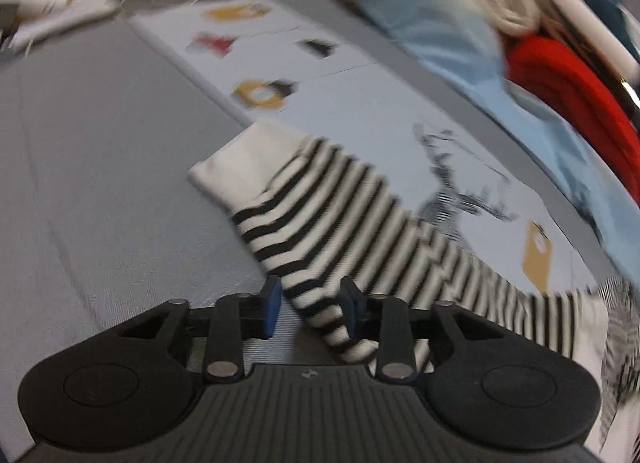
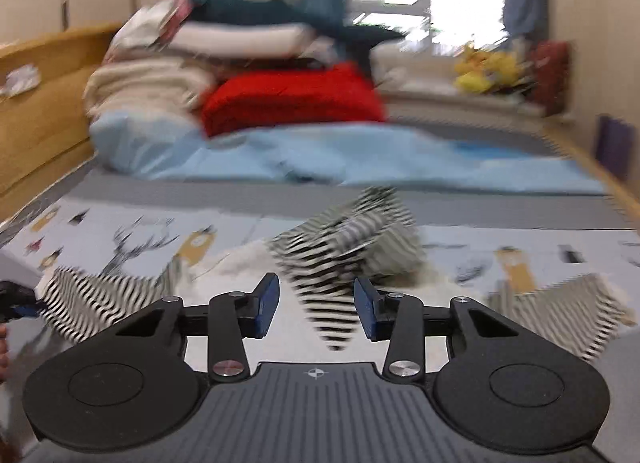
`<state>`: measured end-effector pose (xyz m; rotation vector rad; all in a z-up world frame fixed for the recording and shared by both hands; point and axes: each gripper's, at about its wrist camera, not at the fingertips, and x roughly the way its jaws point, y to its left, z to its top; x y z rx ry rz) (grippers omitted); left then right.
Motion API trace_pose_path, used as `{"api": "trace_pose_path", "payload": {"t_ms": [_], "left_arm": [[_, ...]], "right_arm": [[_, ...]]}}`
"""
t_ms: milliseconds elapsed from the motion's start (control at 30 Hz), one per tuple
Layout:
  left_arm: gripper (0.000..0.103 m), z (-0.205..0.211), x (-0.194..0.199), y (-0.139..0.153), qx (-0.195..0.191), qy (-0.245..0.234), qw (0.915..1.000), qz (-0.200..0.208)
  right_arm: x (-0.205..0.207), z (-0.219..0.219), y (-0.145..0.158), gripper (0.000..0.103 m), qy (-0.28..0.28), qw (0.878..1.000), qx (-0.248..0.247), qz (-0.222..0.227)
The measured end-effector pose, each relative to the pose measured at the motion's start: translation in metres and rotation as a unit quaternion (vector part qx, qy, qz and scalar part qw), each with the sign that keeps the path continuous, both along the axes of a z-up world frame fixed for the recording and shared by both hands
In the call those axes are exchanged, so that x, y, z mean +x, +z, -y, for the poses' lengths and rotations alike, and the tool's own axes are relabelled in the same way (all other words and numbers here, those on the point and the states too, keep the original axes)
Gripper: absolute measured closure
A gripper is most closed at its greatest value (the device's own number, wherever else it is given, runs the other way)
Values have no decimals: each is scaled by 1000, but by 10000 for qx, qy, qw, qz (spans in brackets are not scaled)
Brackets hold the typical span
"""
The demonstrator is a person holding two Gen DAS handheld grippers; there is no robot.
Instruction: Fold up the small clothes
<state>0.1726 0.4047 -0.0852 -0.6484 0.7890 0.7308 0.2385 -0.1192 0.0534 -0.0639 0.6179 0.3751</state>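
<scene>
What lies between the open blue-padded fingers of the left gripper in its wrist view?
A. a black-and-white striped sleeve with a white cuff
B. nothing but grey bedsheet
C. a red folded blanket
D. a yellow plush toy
A: the black-and-white striped sleeve runs down between the fingers of the left gripper, its white cuff pointing away; the jaws stand apart.

Our right gripper (image 2: pixel 315 305) has its jaws parted, and a bunched point of the striped garment (image 2: pixel 344 247) sits between them. Ahead of us lie a red folded blanket (image 2: pixel 292 101) and a light-blue sheet (image 2: pixel 320 155).
</scene>
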Motion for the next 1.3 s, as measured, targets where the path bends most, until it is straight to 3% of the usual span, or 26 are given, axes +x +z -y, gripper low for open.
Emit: {"api": "trace_pose_path", "payload": {"t_ms": [133,267,300,333,367,433,467,567,667,767,833,867,900,933,1000,1100,1167,1300], "left_arm": [[53,-19,2,-15,-146,352,9993,69],[51,-28,11,-22,-166,588,9977,277],[54,-27,15,-22,-125,598,9977,278],[82,-24,19,-22,-45,574,9981,216],[99,-20,27,-22,7,546,9985,89],[99,-6,35,-7,194,580,9981,119],[99,6,41,10,319,466,9979,320],[99,68,65,70,696,-483,9911,1031],[99,156,81,114,635,-1674,9695,1673],[99,249,92,125,202,-2838,9386,1951],[94,310,100,117,-212,-3620,9142,1809],[80,337,107,110,-492,-4107,8960,1614],[75,356,111,105,-650,-4486,8791,1474],[71,368,111,103,-585,-4640,8723,1427],[64,365,111,105,-358,-4475,8817,1454],[63,329,122,101,-498,-3823,9118,1416],[63,300,128,91,-471,-3357,9338,1147],[63,247,137,72,-457,-2598,9638,382]], "right_arm": [[28,-18,-20,60,367,9992,86,-137],[38,-24,-45,60,281,9981,-2,-547],[42,-25,-45,60,269,9980,42,-564],[43,-25,-43,60,266,9979,135,-570],[44,-25,-42,60,295,9977,199,-575],[45,-21,-42,65,288,9982,233,-479],[47,-19,-44,76,236,9984,214,-474],[49,9,-60,93,-20,9965,427,-717],[55,33,-69,96,-520,9924,626,-926],[58,58,-75,96,-975,9853,884,-1090],[58,72,-80,96,-1184,9816,974,-1136],[58,80,-82,95,-1287,9798,1008,-1150],[58,86,-85,95,-1386,9780,1030,-1173],[59,92,-87,95,-1484,9756,1079,-1209],[61,106,-94,94,-1720,9678,1244,-1353],[67,123,-108,91,-2012,9519,1568,-1700],[71,130,-116,88,-2132,9431,1719,-1887],[78,136,-133,71,-2458,9272,1765,-2207]]}}
